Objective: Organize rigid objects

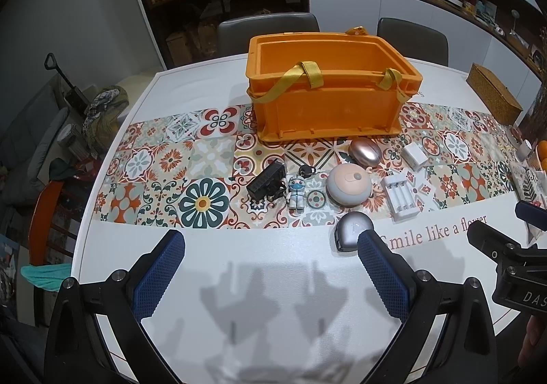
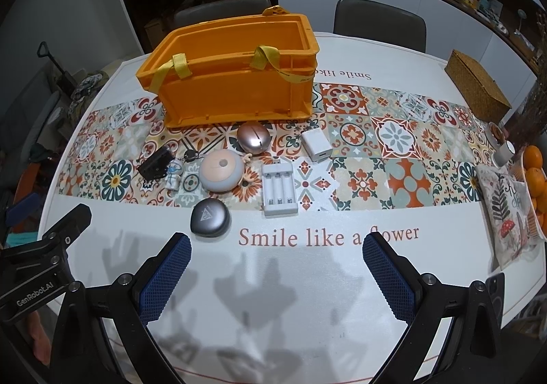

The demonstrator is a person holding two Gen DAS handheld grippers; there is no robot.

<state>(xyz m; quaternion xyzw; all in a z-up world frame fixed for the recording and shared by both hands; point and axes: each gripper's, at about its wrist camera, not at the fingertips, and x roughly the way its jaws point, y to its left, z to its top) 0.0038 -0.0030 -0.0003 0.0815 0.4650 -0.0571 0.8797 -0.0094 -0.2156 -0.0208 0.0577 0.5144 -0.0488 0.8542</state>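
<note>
On the table [image 2: 307, 281] nothing was binned yet: my left gripper [image 1: 270, 243] and right gripper [image 2: 275, 247] hung wide apart and empty, so next I'd judged a reach for the grey case [image 2: 209, 220], then the crate [image 2: 236, 83].

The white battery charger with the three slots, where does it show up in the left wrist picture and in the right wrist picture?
Left wrist view: the battery charger lies right of centre on the patterned strip, right of the round pink case.
Right wrist view: the battery charger sits near the middle, again right of the round pink case.
Shared landmark: the orange crate stands behind it in both.
</note>
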